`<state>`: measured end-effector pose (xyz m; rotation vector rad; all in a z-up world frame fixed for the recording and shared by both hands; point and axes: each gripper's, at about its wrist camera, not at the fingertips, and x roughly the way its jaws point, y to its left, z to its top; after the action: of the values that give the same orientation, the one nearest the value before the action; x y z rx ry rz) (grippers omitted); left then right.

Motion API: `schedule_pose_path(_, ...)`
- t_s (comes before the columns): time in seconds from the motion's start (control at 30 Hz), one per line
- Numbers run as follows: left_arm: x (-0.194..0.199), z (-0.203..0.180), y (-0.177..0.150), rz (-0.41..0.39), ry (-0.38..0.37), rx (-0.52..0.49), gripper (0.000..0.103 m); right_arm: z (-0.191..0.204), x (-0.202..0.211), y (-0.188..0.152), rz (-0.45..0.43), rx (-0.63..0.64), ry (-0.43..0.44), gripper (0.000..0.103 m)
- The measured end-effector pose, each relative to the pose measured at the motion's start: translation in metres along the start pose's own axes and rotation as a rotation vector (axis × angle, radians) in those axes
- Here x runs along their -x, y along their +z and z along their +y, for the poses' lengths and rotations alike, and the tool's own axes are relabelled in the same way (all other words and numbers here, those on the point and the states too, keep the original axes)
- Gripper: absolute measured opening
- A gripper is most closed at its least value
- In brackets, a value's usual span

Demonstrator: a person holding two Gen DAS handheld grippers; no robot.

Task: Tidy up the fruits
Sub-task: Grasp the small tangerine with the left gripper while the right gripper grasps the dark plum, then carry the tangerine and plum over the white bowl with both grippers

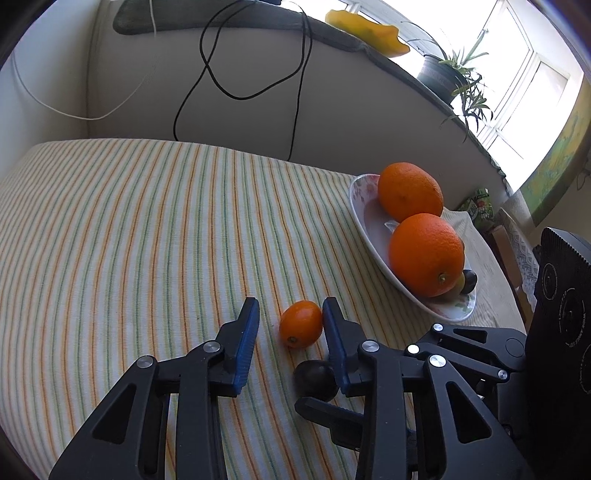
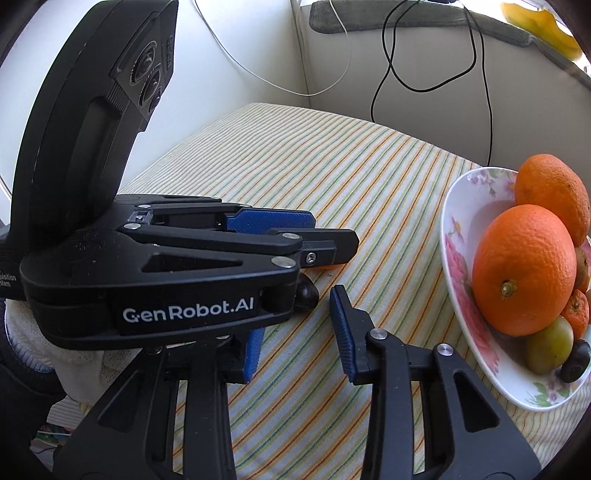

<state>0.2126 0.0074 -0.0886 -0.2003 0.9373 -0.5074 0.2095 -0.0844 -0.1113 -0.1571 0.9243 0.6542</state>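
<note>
A small orange citrus fruit (image 1: 301,324) lies on the striped cloth between the fingers of my left gripper (image 1: 290,306), close to the right pad; the jaws are open and not squeezing it. Just nearer lies a dark plum (image 1: 316,380), also seen as the plum (image 2: 306,293) half hidden under the left gripper (image 2: 321,232). My right gripper (image 2: 295,321) stands open around that plum, without touching it. A flowered white bowl (image 2: 454,236) at the right holds two big oranges (image 2: 524,269), a green plum (image 2: 550,343), a dark plum and a small mandarin.
The striped tablecloth (image 1: 147,229) stretches left and back to a pale wall with hanging black and white cables (image 1: 295,92). A sill above carries a potted plant (image 1: 443,74) and a yellow object (image 1: 365,29). The bowl (image 1: 360,206) sits near the table's right edge.
</note>
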Motion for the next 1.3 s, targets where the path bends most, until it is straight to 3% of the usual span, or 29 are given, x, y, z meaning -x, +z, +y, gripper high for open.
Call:
schedule_pose_path(0.27,-0.002,-0.010,-0.002,0.004,0.005,-0.044,0.022,0.002,0.000,-0.001,-0.005,0.008,-0.006,0.026)
schedule_pose_path(0.9,0.016,-0.018,-0.013,-0.038,0.023,-0.042,0.022,-0.008,0.046,-0.028,-0.063,-0.024,-0.007,0.025)
schedule_pose_path(1.3,0.044,-0.054,-0.015,-0.101,-0.009,-0.091,0.022,-0.027,0.096,-0.052,-0.128,-0.067,-0.025,0.025)
